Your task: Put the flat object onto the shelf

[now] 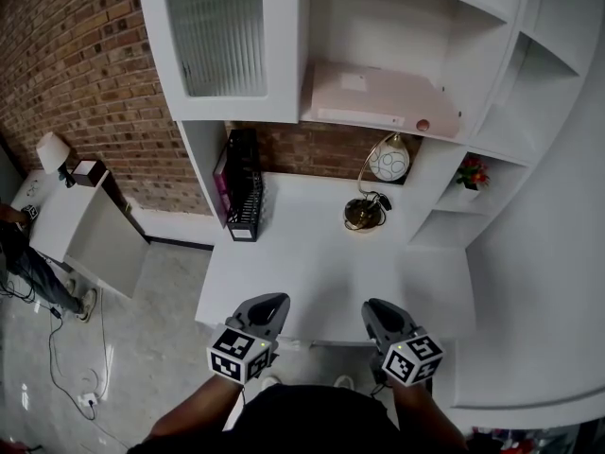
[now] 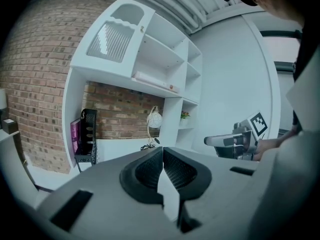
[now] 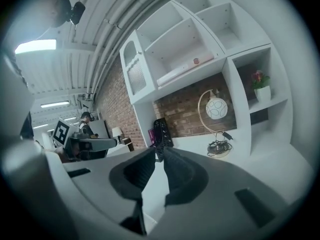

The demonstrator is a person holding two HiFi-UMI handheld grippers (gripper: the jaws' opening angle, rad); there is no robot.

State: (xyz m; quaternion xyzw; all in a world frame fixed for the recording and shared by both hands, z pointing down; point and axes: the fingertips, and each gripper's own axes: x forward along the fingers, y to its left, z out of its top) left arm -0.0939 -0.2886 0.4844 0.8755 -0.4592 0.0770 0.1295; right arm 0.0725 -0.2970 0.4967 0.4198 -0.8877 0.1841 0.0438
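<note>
Asker: Shelf first. What lies on it in the head view?

Looker: A flat pink object (image 1: 378,97) lies on the white shelf (image 1: 397,36), above the brick wall. A little round thing (image 1: 423,125) sits by its right end. I can't tell what it is.

Asker: And lower down?

Looker: The white counter (image 1: 312,272) has a black rack (image 1: 248,201) on the left. Something purple (image 1: 220,173) is tucked beside it, half hidden. A round lamp (image 1: 388,159) stands on the right, with its cord piled at the base. The left gripper (image 1: 272,303) and the right gripper (image 1: 375,306) float over the near edge of the counter, well apart from the shelf. Their marker cubes cover part of them, so the jaws are hard to read here. The person's arms are cut off at the bottom.

Asker: What about the left gripper view?

Looker: Its jaws are pressed together with nothing in them. The flat pink object is far off on the shelf and looks thin and small. The right gripper pokes in from the right side.

Asker: And the right gripper view?

Looker: The jaws are closed there too, with just a thin slit, and they hold nothing. Their tips cover part of the black rack. The flat pink object lies on the shelf, above the lamp. A small flower pot (image 3: 261,89) sits in a side nook. The left gripper shows at the left. A person (image 3: 86,121) far behind it is too small to make out.
</note>
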